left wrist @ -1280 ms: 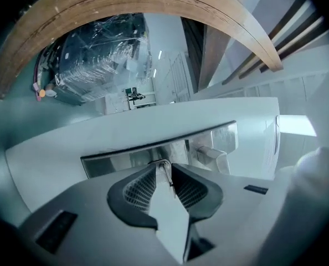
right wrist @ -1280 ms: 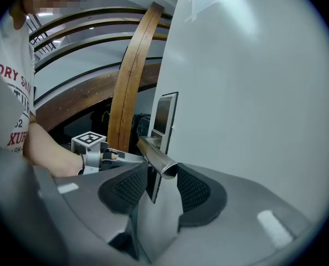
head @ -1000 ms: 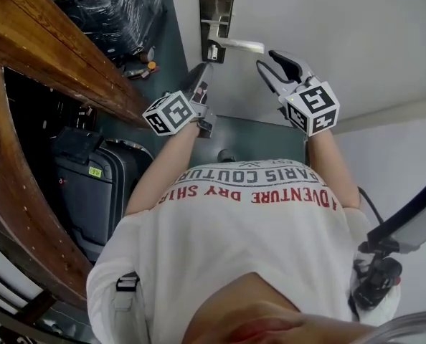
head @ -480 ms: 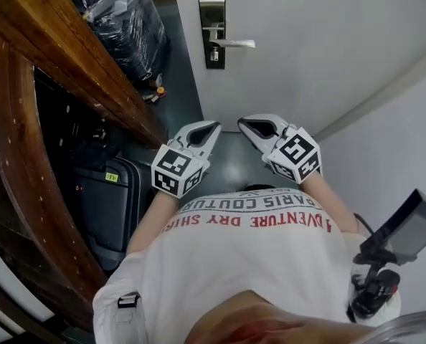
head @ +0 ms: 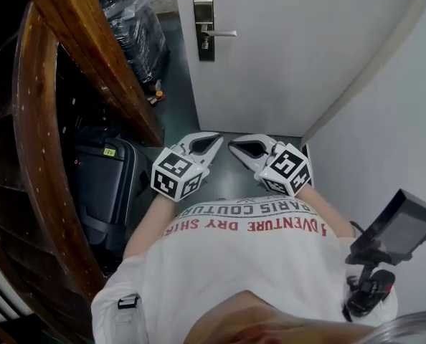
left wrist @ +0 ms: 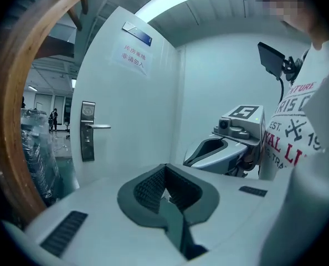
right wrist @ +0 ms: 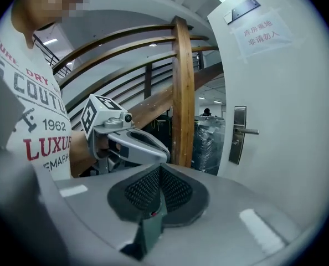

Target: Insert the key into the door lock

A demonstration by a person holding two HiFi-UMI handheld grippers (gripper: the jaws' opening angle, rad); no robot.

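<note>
stairs: brown wooden stair rail (head: 34, 106), black suitcase (head: 102, 192) beside it | left tool (head: 216, 137): jaws shut tight | silver door lock with handle (head: 204, 31): on white door (head: 292, 56), well apart from both tools | right tool (head: 232, 145): jaws shut tight, near left tool | key: cannot make out

All see the far door (head: 285, 49)
Head camera looks down; those on the left gripper (head: 214, 139) and right gripper (head: 236, 145) look level.

I think this is a hallway under some stairs in an office building. I see a white door (head: 285, 56) with a door lock (head: 204, 29) and a paper sign (left wrist: 134, 56), a curved wooden stair rail (head: 98, 56), and a black suitcase (head: 105, 192).
</note>
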